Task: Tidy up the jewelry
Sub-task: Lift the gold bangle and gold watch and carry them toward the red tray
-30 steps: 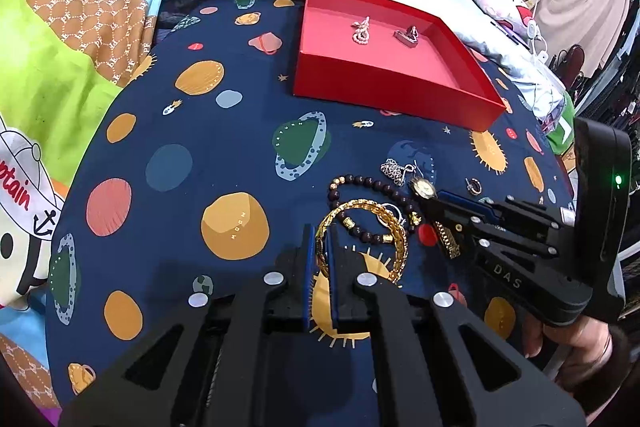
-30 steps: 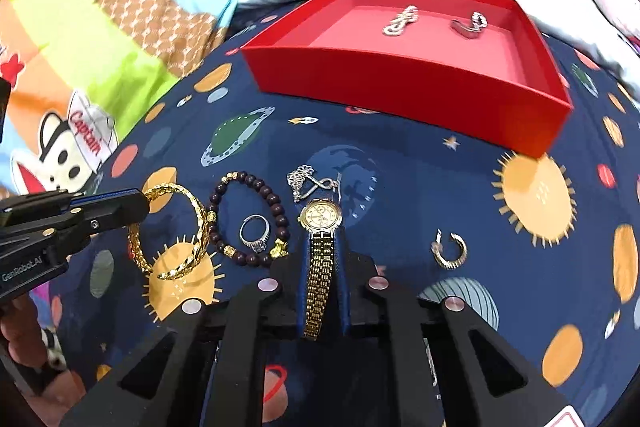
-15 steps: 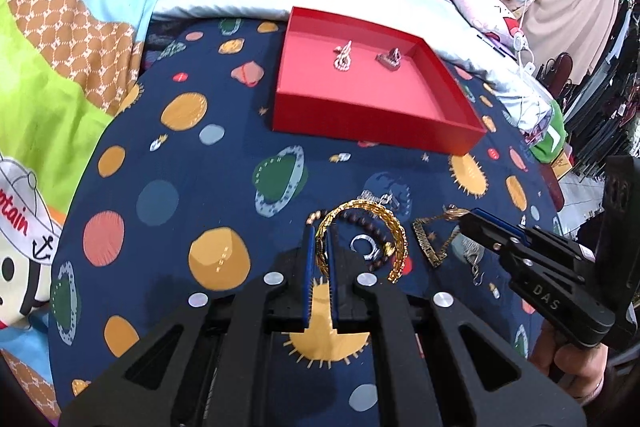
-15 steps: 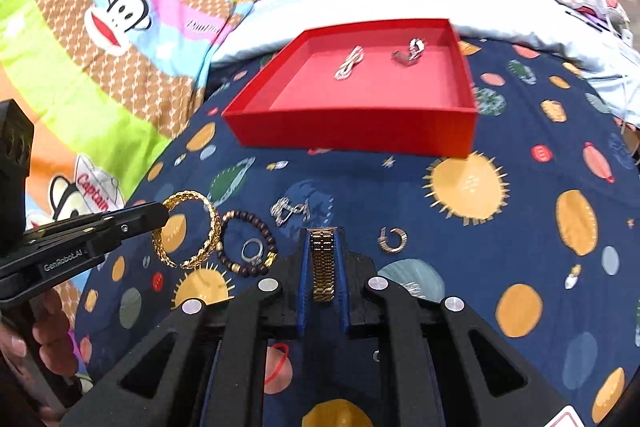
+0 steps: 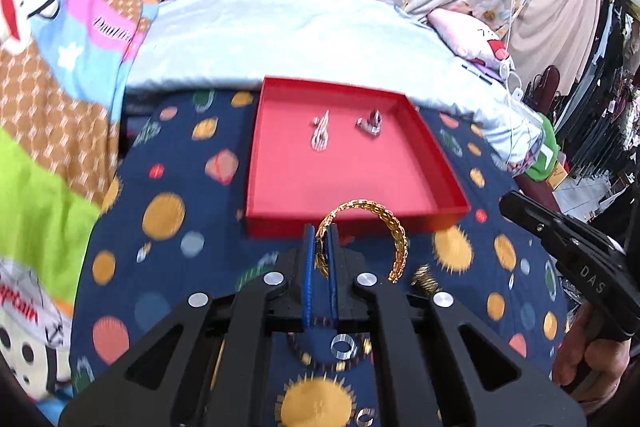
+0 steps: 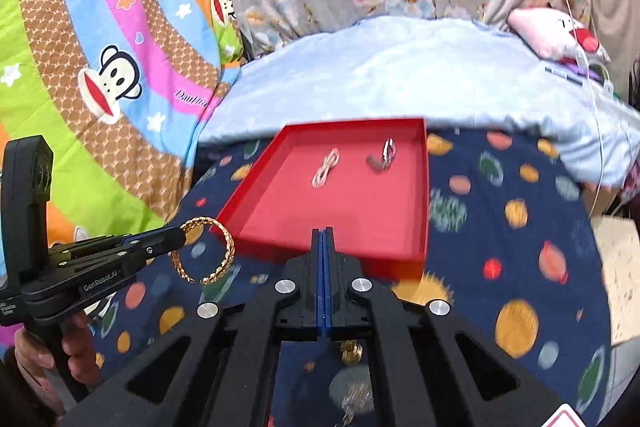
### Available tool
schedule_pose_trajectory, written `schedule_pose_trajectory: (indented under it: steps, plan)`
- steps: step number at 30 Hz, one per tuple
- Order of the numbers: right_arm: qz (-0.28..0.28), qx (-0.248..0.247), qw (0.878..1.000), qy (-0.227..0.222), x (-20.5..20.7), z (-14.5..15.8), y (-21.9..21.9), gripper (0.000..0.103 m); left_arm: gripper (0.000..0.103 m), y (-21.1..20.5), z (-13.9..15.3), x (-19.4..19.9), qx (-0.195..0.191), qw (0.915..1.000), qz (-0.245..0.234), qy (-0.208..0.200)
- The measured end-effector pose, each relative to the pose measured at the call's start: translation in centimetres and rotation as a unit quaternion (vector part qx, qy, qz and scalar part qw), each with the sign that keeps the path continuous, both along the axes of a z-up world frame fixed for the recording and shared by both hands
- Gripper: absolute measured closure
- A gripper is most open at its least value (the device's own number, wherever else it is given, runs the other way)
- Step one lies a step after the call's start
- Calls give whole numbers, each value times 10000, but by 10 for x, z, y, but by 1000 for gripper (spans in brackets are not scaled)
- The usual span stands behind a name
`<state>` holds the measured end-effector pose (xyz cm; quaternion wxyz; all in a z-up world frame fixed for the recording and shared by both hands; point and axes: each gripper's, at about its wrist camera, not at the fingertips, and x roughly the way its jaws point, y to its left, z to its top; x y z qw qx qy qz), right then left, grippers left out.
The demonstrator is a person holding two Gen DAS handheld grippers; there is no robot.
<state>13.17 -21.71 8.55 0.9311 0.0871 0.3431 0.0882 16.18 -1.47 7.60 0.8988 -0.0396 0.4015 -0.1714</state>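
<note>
My left gripper is shut on a gold chain bangle, which hangs in the air just before the red tray. In the right wrist view the bangle hangs from the left gripper beside the tray's near left corner. My right gripper is closing; its blue pads meet with nothing between them, in front of the tray. A gold watch shows blurred below the right gripper, out of its grip. Two silver pieces lie in the tray.
Navy planet-print cloth covers the surface. A silver ring lies under my left gripper. A pale blue quilt rises behind the tray, cartoon bedding to the left. A hand holds the right gripper.
Both grippers rose and moved toward the tray. The bangle came up off the cloth in the left gripper. The watch, held between the right pads earlier, is no longer between them.
</note>
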Motion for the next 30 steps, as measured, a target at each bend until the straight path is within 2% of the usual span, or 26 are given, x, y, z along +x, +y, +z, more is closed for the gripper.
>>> schedule_pose_trajectory:
  steps: [5, 6, 10, 12, 15, 24, 26, 30]
  plan:
    - [117, -36, 9995, 286, 5, -9, -1, 102, 98, -3, 6, 11, -24, 10000, -5, -96]
    - [109, -68, 9991, 415, 4, -19, 0, 99, 98, -3, 6, 11, -25, 9999, -17, -100]
    - [245, -109, 9964, 805, 2, -55, 9, 72, 97, -3, -4, 7, -78, 9999, -44, 60]
    - [369, -129, 9946, 959, 4, -68, 14, 71, 96, -3, -10, 3, -81, 9999, -53, 137]
    - [446, -210, 9917, 1188, 10, -88, 20, 71, 96, -3, -16, -1, -81, 9997, -63, 217]
    - [516, -468, 9876, 1406, 18, -115, 30, 71, 96, 2, -26, -9, -49, 9994, -47, 329]
    - [487, -486, 9879, 1393, 17, -117, 30, 74, 96, 4, -31, -8, -27, 9993, -32, 383]
    - [388, -465, 9877, 1443, 18, -116, 25, 91, 96, 11, -44, -7, 100, 9986, 72, 515]
